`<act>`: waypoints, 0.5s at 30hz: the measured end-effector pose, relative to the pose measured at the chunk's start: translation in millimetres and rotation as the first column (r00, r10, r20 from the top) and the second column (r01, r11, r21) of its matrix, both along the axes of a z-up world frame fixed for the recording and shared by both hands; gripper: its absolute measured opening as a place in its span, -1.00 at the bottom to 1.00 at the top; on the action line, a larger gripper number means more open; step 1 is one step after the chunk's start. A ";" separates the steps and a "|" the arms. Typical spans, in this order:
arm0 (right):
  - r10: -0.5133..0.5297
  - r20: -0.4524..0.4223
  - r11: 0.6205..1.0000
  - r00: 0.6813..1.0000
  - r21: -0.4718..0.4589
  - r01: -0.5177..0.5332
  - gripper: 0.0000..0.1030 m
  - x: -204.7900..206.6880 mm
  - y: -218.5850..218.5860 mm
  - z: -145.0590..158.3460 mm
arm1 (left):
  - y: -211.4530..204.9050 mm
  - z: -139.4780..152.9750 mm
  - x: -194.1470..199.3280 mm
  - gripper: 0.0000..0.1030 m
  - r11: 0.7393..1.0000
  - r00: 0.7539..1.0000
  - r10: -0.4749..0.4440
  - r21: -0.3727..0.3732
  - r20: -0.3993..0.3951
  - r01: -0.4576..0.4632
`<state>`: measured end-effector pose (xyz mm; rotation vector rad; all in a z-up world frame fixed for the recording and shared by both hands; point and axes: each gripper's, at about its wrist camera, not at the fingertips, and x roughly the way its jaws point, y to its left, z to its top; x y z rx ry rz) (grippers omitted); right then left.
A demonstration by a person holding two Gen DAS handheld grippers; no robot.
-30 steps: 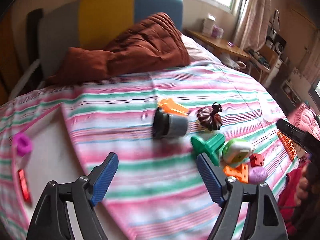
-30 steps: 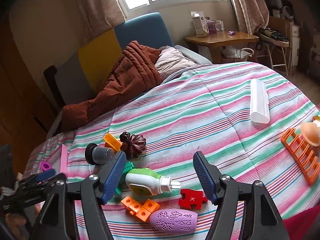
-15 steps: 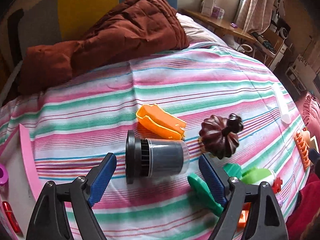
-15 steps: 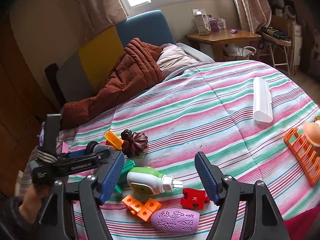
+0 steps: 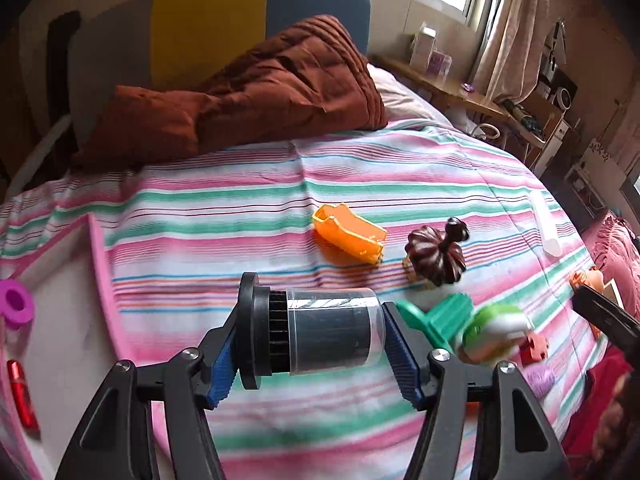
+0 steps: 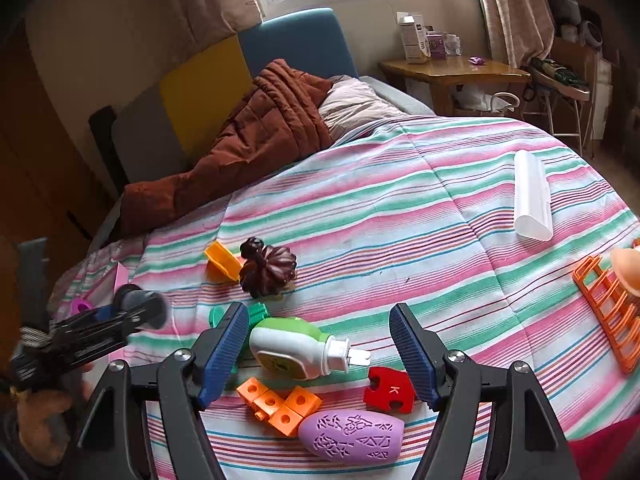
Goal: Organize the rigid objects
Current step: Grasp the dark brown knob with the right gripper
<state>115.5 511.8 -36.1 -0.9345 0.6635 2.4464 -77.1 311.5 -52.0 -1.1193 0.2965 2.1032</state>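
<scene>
Jaws of my left gripper (image 5: 310, 344) are closing on the black cylinder with the clear sleeve (image 5: 316, 330); blue pads meet both its ends, flange left, clear end right. It lies sideways above the striped bedspread (image 5: 400, 184); whether it rests on the cloth or is lifted, I cannot tell.

Right gripper (image 6: 318, 346) is released, jaws wide, nothing pressed; the green and white plug-in bottle (image 6: 296, 346) lies on the bedspread between the pads, nearer the left one.

Taking the cylinder as landmark in the left view: orange clip (image 5: 350, 236) beyond it, dark brown pumpkin (image 5: 436, 254) beyond and right, green plastic piece (image 5: 440, 316) just right of it. Further right everything is motion-blurred: the bottle, a red piece, a purple shape. The pink-rimmed tray (image 5: 100, 280) sits left, cut by the frame edge, holding a magenta ring (image 5: 16, 304) and a red tube (image 5: 22, 394), both partly cropped.

Only the right view shows these sharply: orange cube blocks (image 6: 280, 402), red puzzle piece marked K (image 6: 390, 390), lilac patterned oval (image 6: 352, 436), white sleeve (image 6: 532, 200), orange rack (image 6: 608, 308) cut off at the edge. There the cylinder is blurred at far left, tray nearly hidden behind the left gripper.
</scene>
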 end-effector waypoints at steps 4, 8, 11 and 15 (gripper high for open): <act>0.036 0.026 0.999 0.999 -0.008 -0.036 0.43 -9.8 -9.5 -6.1 | -35.7 16.3 11.3 0.27 0.998 0.998 0.044 0.041 -0.033 -0.043; 0.066 0.040 0.997 0.997 -0.028 -0.065 0.43 -28.1 -14.8 -8.0 | -71.1 21.2 17.0 0.27 0.993 0.997 0.073 0.094 0.002 -0.073; 0.078 0.054 0.996 0.995 -0.035 -0.076 0.43 -51.1 -14.7 -9.9 | -92.7 21.4 23.3 0.27 0.989 0.995 0.095 0.110 0.025 -0.097; 0.087 0.096 0.996 0.992 -0.008 -0.086 0.38 -85.7 -14.7 -16.0 | -117.2 23.4 26.5 0.27 0.983 0.991 0.123 0.130 0.043 -0.128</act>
